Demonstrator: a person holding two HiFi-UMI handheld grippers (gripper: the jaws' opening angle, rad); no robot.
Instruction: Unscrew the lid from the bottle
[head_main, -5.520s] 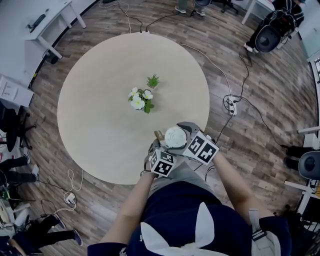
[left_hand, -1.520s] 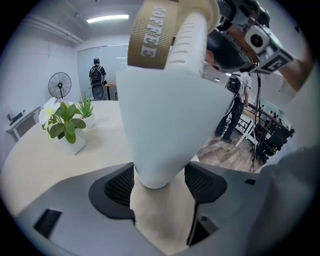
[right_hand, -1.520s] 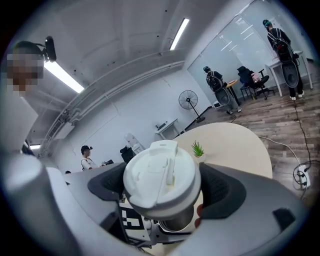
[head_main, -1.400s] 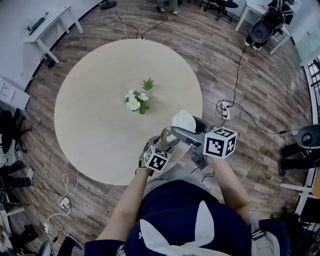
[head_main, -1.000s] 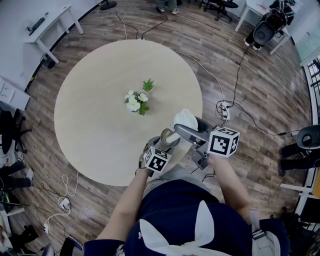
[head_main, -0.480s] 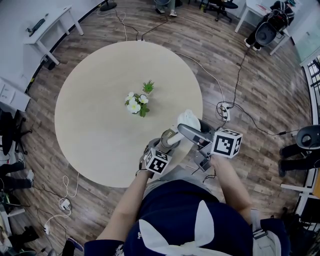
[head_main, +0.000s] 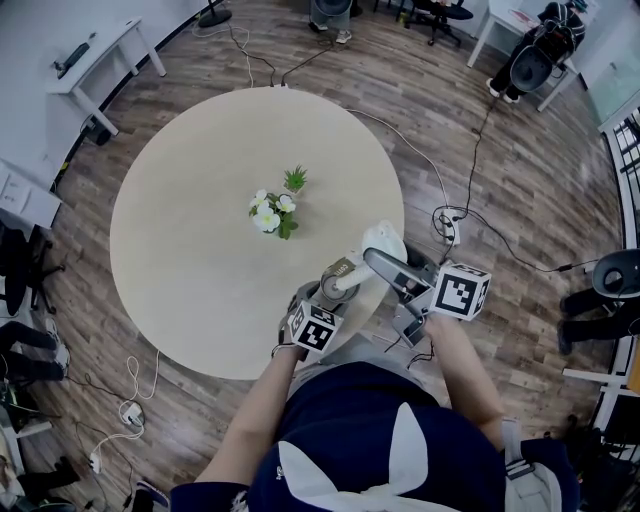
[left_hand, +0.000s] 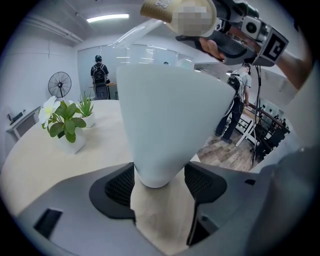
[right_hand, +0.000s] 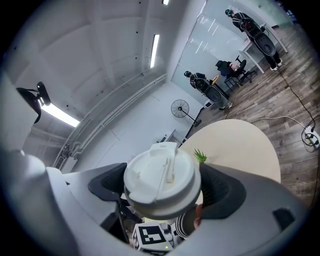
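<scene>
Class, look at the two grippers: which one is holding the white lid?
The right gripper: its jaws clamp the white lid, held apart from the bottle. The left gripper grips the bottle's body instead.

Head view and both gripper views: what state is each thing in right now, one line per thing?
bottle: open, lid off, gripped at its narrow lower end.
lid: off the bottle, held apart from it.
left gripper: fingers shut on the bottle.
right gripper: fingers shut on the lid.
flower pot: upright on the table.
</scene>
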